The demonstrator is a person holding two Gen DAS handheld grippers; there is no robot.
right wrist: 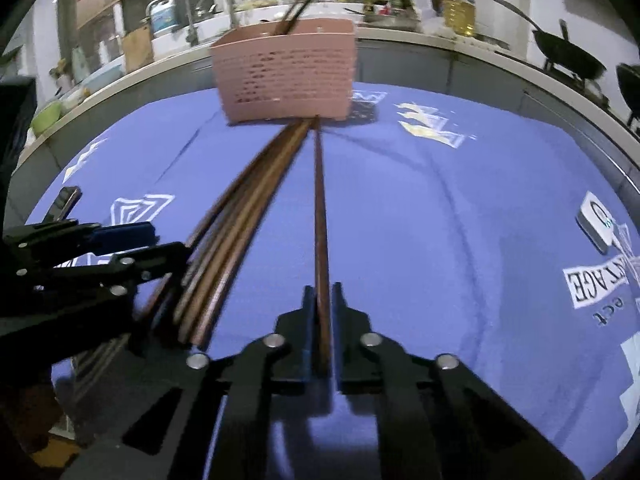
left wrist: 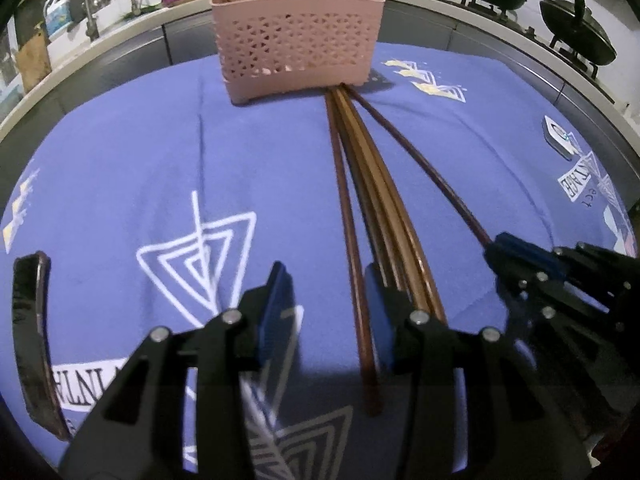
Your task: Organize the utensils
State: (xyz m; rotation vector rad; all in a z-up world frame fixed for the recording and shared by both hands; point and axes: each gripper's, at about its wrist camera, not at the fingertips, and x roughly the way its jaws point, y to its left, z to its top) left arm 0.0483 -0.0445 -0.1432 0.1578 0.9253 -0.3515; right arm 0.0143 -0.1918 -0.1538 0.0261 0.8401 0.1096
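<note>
— Jaws, right gripper (right wrist: 323,292)?
— Clamped on one dark chopstick (right wrist: 320,208), pitched down at the blue cloth (right wrist: 440,240).
— Left gripper (left wrist: 330,280)?
— Jaws apart, angled down, straddling one brown chopstick (left wrist: 347,216); bundle (left wrist: 380,200) just right, pink basket (left wrist: 298,40) ahead.

blue printed cloth (left wrist: 120,168) under pink basket (left wrist: 298,44), loose chopsticks (left wrist: 384,208) (brown), white gadget (left wrist: 558,136)
</note>
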